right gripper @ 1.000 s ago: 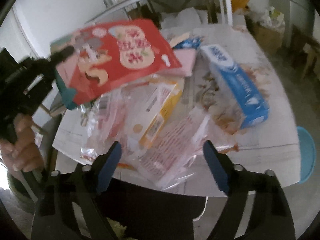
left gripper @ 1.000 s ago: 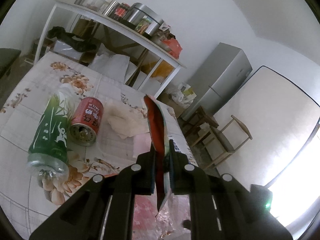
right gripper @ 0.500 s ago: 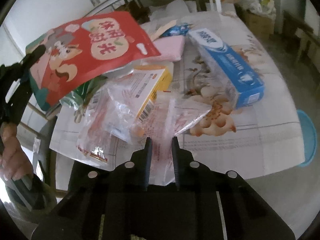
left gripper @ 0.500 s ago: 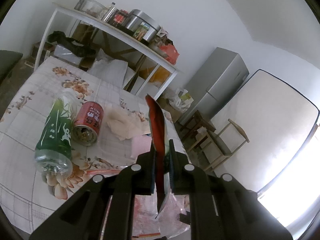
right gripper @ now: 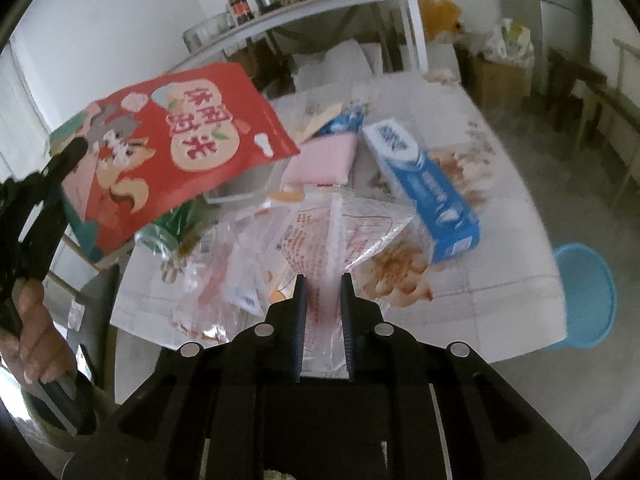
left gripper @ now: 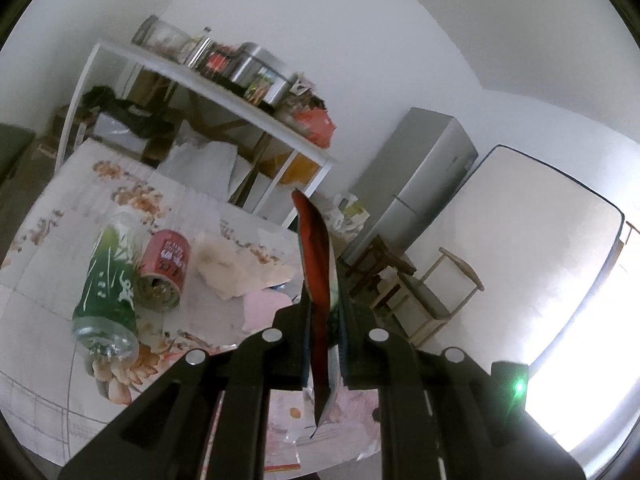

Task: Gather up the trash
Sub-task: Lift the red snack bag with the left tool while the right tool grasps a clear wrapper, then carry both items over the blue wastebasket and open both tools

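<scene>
The left hand-held gripper (left gripper: 326, 312) is raised above the surface (left gripper: 48, 248), clamping a red snack bag (right gripper: 180, 148) printed with a squirrel and Chinese characters. The right hand-held gripper (right gripper: 323, 304) sits low at the surface's near edge, its fingers pinched on a clear plastic wrapper (right gripper: 340, 232). A green bottle (left gripper: 108, 280) and red can (left gripper: 166, 268) lie side by side; a blue box (right gripper: 428, 188) lies near the right edge, a blue bin (right gripper: 584, 296) on the floor beyond.
</scene>
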`<state>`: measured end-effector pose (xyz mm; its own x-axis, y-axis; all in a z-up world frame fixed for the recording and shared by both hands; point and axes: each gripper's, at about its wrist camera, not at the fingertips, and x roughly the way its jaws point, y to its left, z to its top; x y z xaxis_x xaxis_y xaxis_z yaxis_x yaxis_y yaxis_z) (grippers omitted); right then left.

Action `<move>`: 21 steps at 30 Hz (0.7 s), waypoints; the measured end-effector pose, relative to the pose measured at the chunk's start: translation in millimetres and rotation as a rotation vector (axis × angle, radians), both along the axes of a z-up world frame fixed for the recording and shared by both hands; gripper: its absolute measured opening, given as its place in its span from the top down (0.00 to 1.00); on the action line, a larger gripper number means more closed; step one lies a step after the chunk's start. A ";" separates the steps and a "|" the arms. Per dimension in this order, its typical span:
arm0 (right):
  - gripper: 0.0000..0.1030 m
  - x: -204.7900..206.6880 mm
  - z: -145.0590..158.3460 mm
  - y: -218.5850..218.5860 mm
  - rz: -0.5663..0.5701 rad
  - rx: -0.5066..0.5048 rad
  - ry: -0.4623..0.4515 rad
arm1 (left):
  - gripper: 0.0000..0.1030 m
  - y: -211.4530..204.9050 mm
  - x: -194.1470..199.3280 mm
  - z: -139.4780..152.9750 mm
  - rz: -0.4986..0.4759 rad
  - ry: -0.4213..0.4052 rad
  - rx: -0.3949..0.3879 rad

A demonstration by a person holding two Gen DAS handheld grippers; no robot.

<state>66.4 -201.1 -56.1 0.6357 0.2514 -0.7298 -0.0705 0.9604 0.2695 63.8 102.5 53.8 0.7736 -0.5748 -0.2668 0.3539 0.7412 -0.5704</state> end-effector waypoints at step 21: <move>0.86 -27.8 44.6 -100.0 -0.225 0.072 -0.203 | 0.90 -93.7 -17.5 64.0 -0.228 -0.180 0.088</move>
<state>38.6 -301.1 -11.5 0.8120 0.1344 -0.5680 0.0821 0.9372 0.3391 46.3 8.9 117.8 0.6666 -0.7198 -0.1935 0.6068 0.6748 -0.4200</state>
